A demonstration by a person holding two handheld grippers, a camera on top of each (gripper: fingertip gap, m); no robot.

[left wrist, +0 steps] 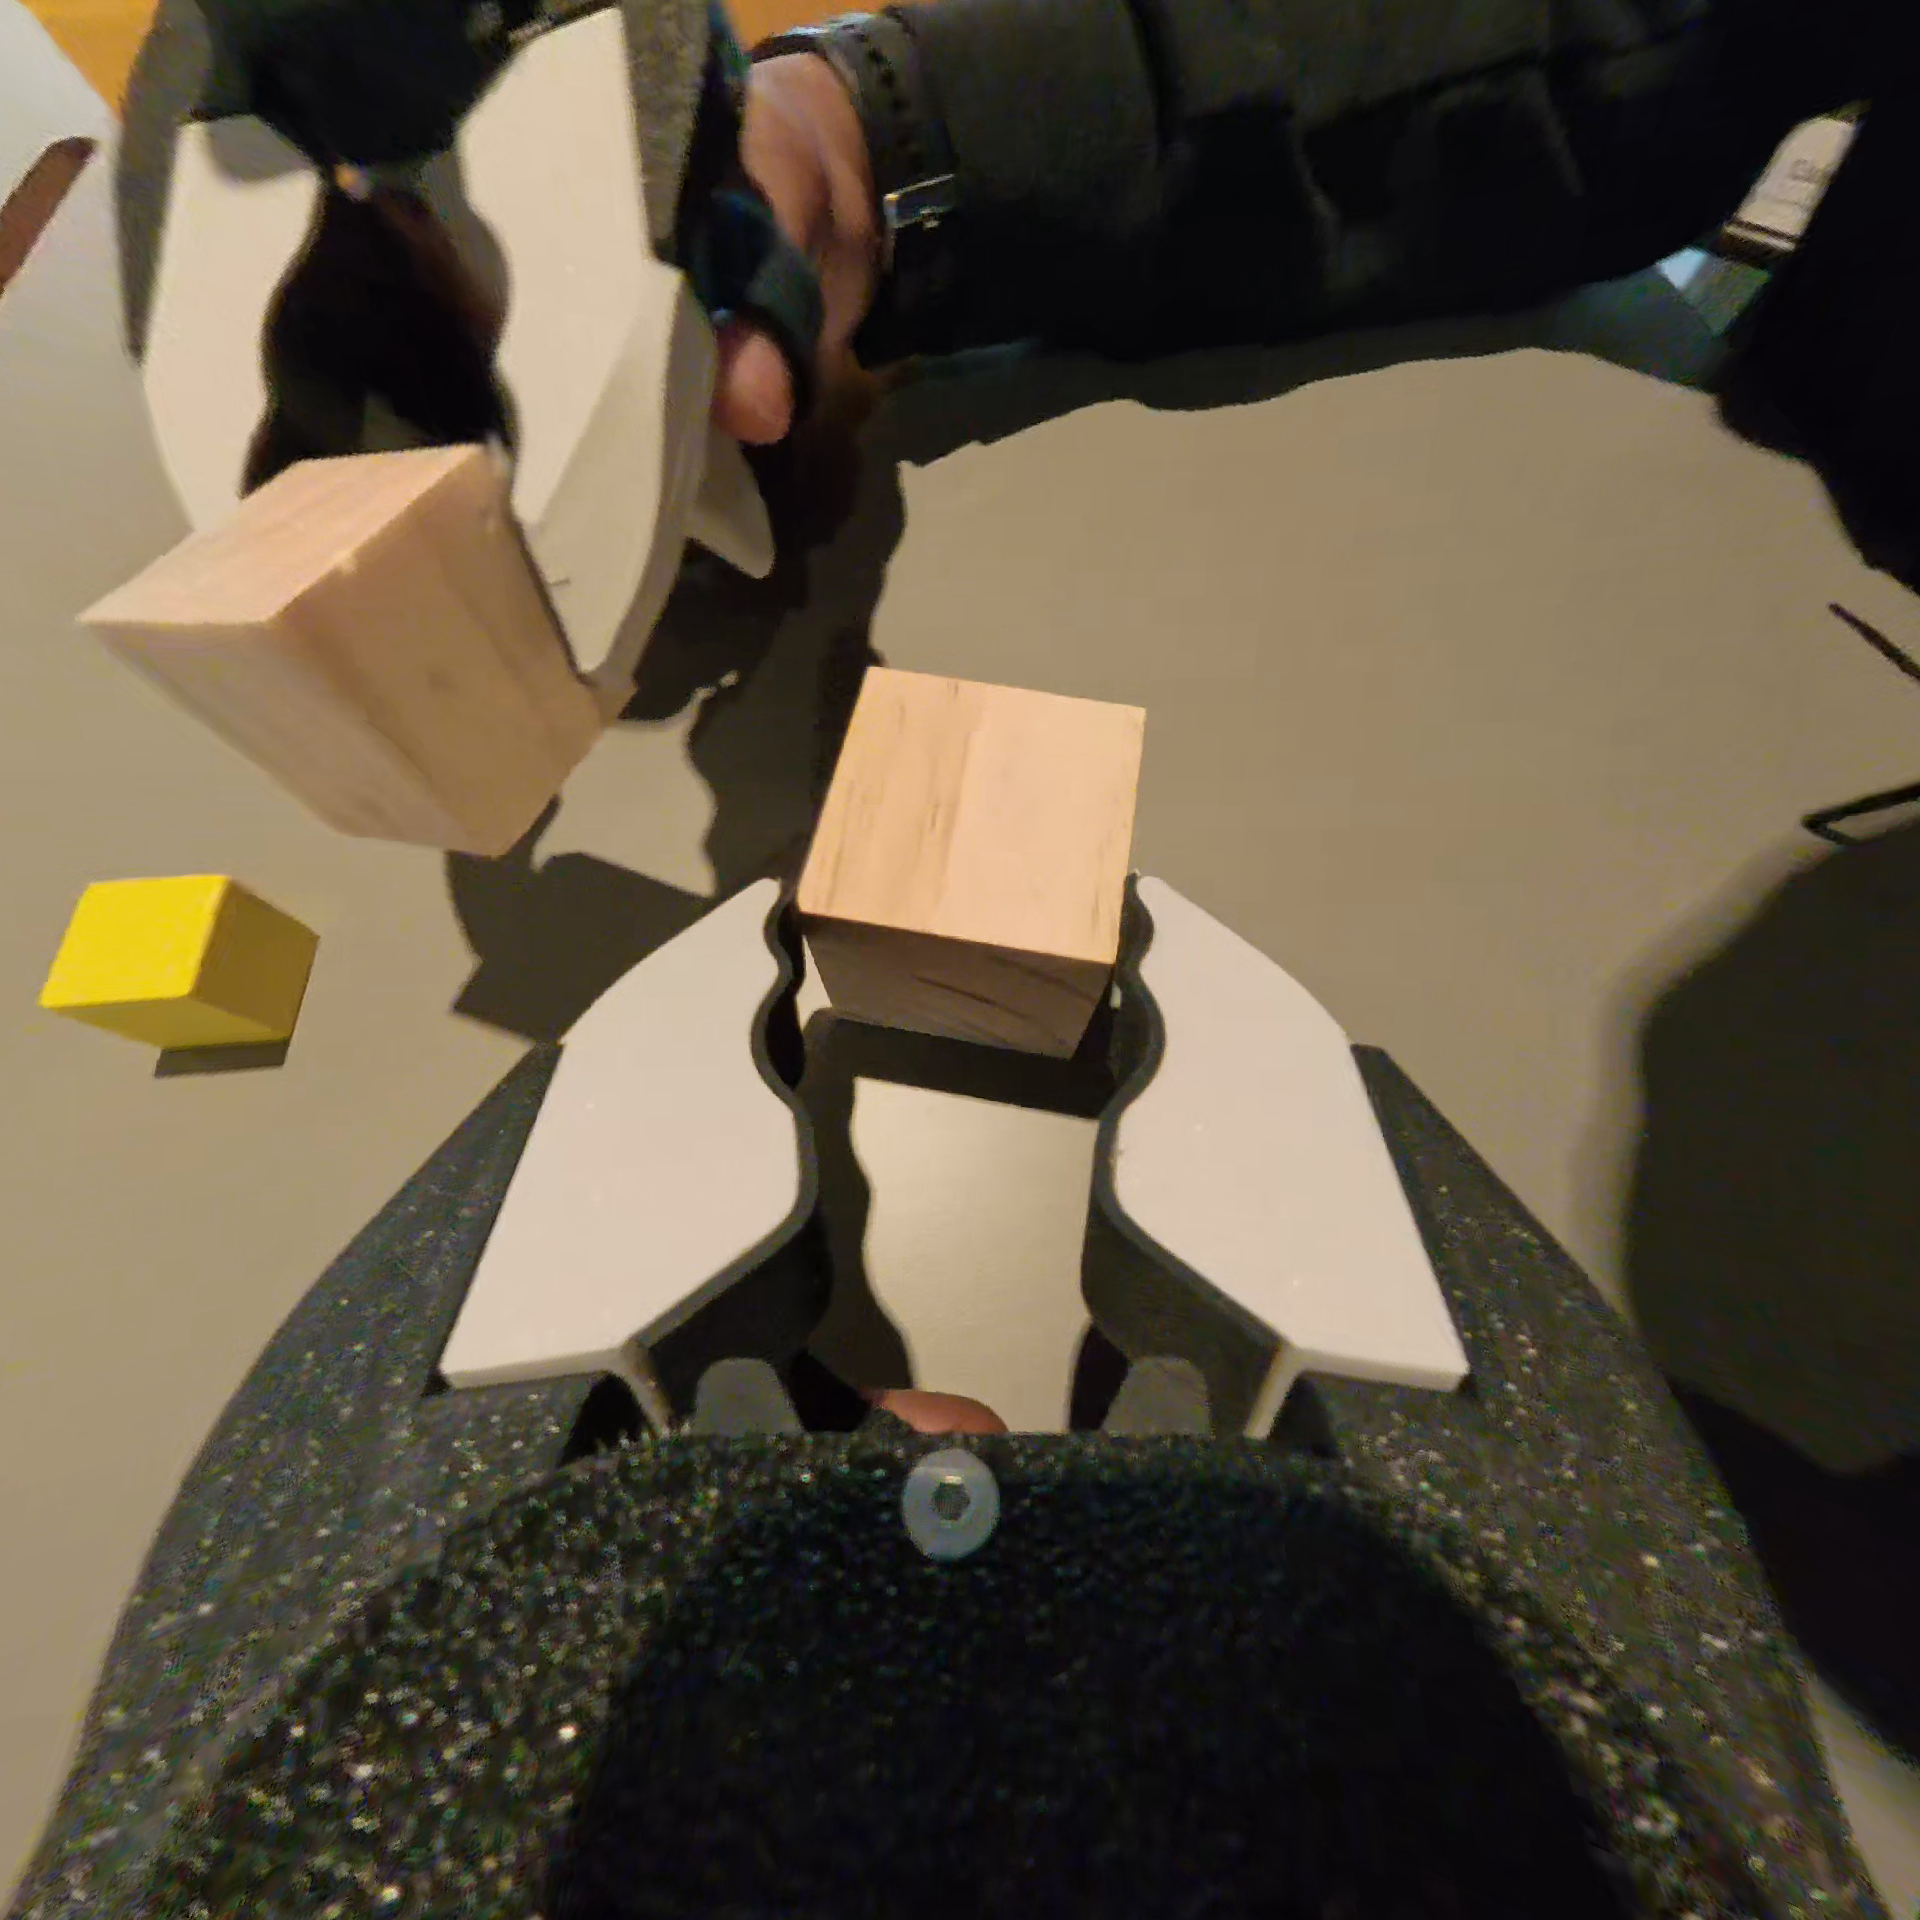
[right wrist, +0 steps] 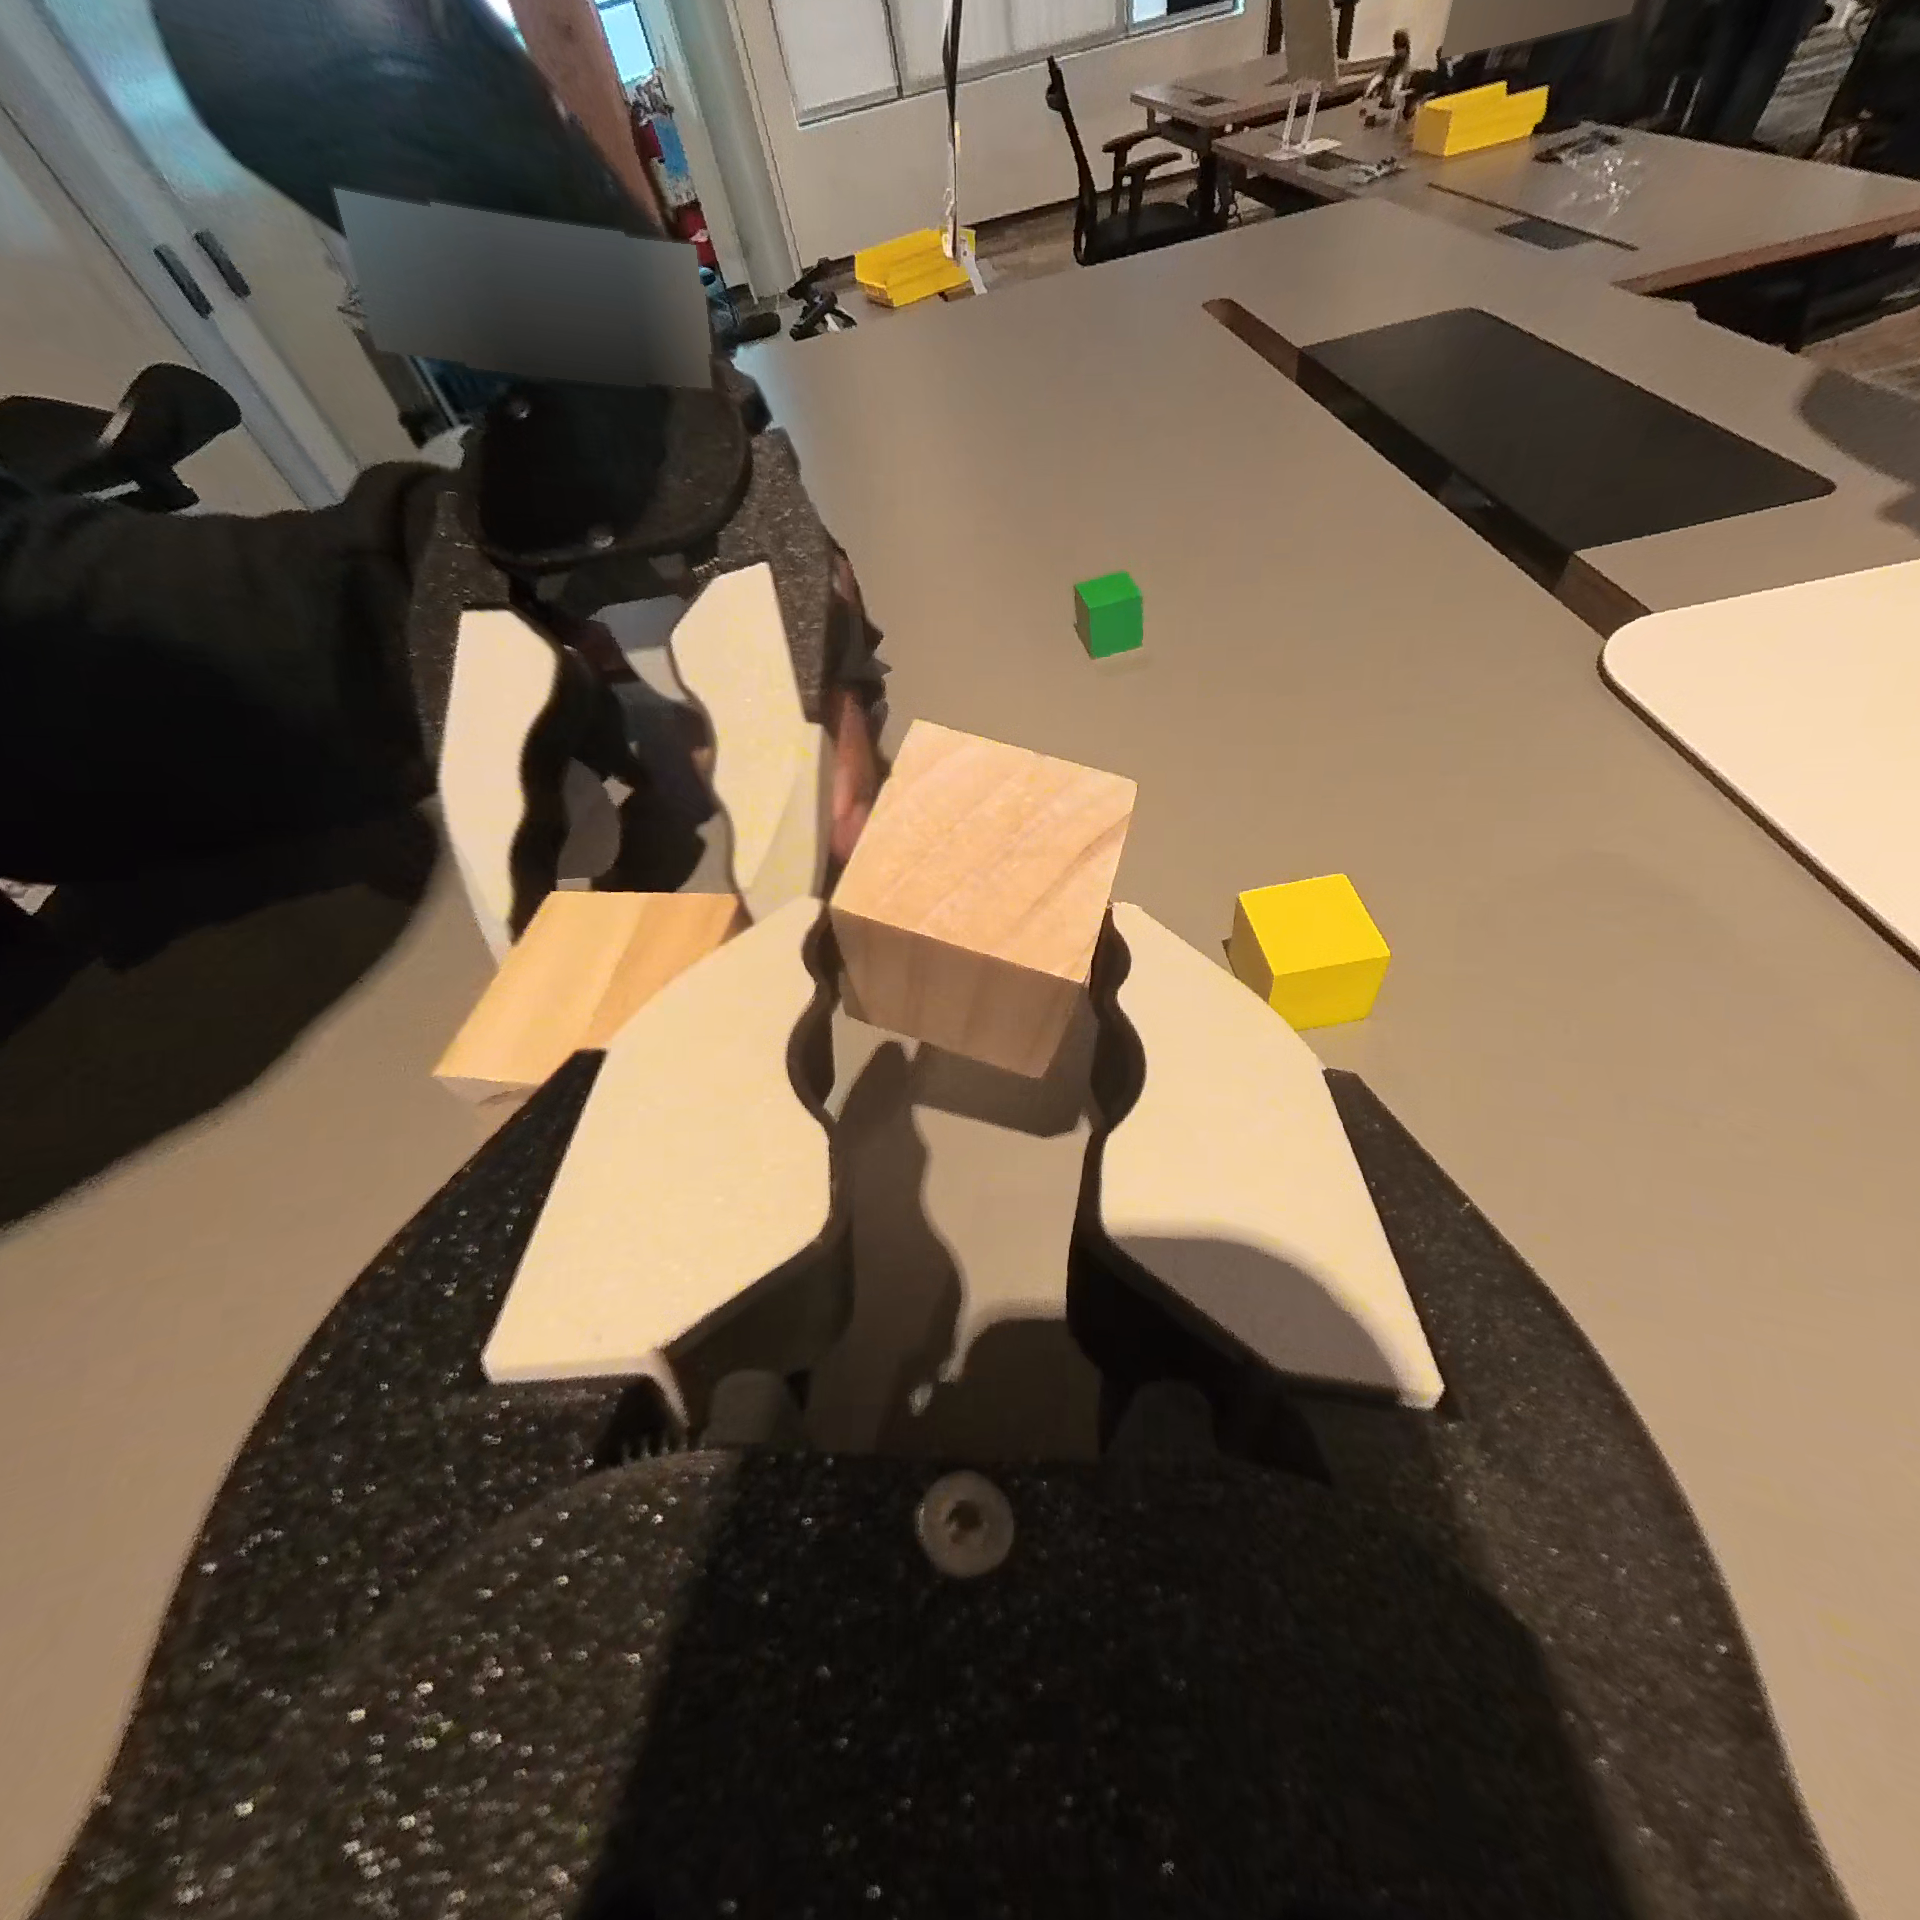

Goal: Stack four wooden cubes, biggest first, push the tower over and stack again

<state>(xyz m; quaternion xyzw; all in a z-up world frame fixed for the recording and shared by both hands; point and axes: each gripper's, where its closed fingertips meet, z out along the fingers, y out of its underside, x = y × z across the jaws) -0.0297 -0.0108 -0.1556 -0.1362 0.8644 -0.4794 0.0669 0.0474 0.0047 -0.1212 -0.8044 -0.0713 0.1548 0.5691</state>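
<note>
My left gripper (left wrist: 961, 914) is shut on a plain wooden cube (left wrist: 961, 862), held level and low over the grey table (left wrist: 1351, 675); I cannot tell whether it touches. My right gripper (right wrist: 961, 935) is shut on another plain wooden cube (right wrist: 977, 894), tilted and lifted clear of the table. In the left wrist view the right gripper (left wrist: 374, 582) and its cube (left wrist: 343, 655) hang up and to the left of mine. In the right wrist view the left gripper (right wrist: 623, 914) and its cube (right wrist: 592, 977) sit just to the left. A yellow cube (right wrist: 1311, 951) and a small green cube (right wrist: 1110, 615) lie loose.
The yellow cube also shows at the left in the left wrist view (left wrist: 182, 956). A black mat (right wrist: 1558, 436) and a white board (right wrist: 1787, 727) lie to the right. A person's hand and dark sleeve (left wrist: 1247, 156) reach in. Chairs, desks and yellow bins (right wrist: 914, 265) stand far behind.
</note>
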